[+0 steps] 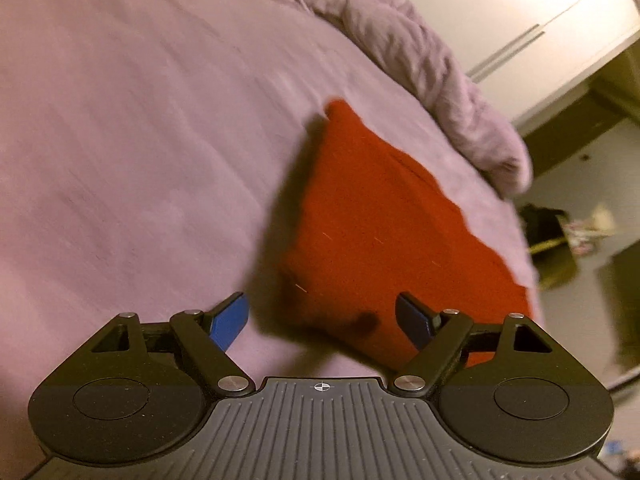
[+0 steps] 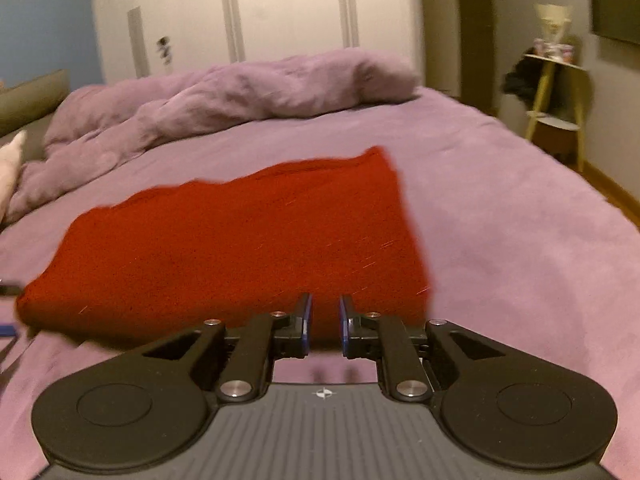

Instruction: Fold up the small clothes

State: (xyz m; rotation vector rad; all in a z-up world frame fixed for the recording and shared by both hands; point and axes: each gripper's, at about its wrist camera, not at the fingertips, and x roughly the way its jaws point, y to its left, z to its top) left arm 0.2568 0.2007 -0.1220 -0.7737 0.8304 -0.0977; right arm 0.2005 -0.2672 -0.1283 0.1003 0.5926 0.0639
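- The red garment (image 2: 224,240) lies flat on the purple bed (image 2: 500,216), below the bunched duvet (image 2: 240,92). We cannot tell what kind of garment it is.
- In the right wrist view it shows as a compact, roughly rectangular slab with straight edges; we judge that at least one fold is already in, and a layered edge along the far side supports this.
- Left gripper (image 1: 322,318): fingers wide apart, nothing between them, poised over the near corner of the garment.
- Right gripper (image 2: 324,320): fingers narrow, a small gap left, nothing visibly pinched; the near edge of the garment lies just beyond the tips.
- Remaining, in our judgement: possibly one more fold to halve it, then tidying. Both views are motion-blurred, so the layer count stays uncertain.
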